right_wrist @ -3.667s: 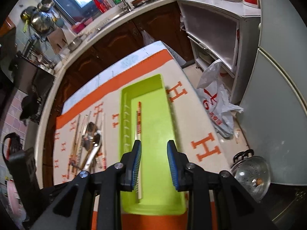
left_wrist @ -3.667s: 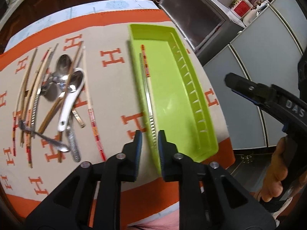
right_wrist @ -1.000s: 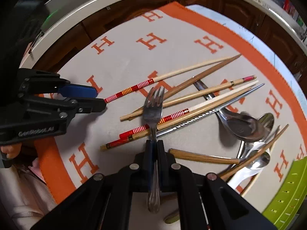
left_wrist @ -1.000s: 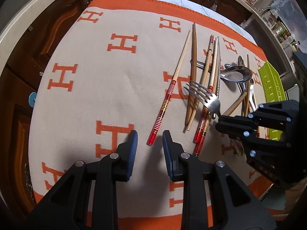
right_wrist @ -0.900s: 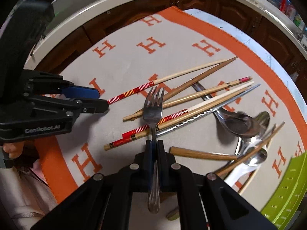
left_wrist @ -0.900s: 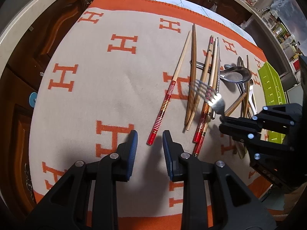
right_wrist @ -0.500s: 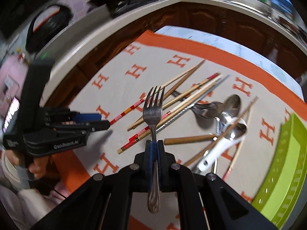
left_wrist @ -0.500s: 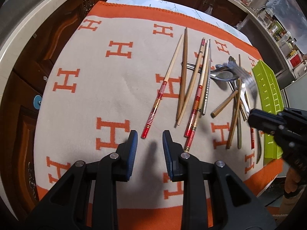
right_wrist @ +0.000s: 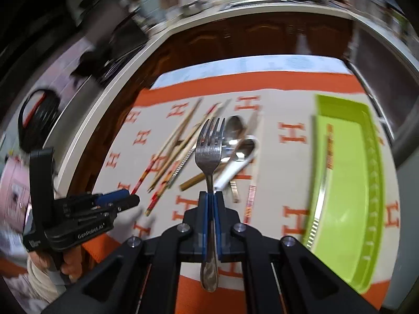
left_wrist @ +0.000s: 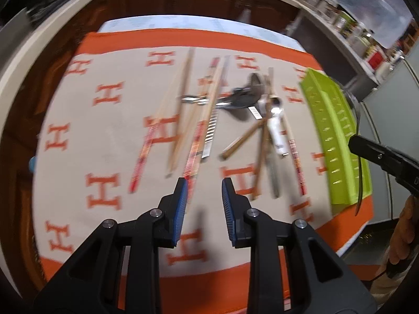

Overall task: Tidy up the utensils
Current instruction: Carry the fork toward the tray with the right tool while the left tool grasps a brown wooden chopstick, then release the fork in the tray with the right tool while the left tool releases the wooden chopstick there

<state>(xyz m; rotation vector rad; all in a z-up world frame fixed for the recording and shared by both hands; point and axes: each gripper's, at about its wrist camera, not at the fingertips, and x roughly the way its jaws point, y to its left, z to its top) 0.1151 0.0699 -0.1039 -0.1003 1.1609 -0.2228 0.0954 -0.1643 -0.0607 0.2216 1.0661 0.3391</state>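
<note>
Gripping the fork [right_wrist: 209, 154] mid-handle, the right gripper [right_wrist: 210, 198] hovers above the cloth.

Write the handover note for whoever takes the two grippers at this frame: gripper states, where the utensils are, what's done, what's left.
Right gripper: jaws shut on the fork, tines forward, held above the cloth.
Left gripper: jaws open, empty, over the near part of the orange-and-cream cloth.
Green tray: on the cloth's right side, already holding a striped chopstick and a metal chopstick.
Left to do: put the fork in the tray, then sort the pile of chopsticks and spoons.
</note>
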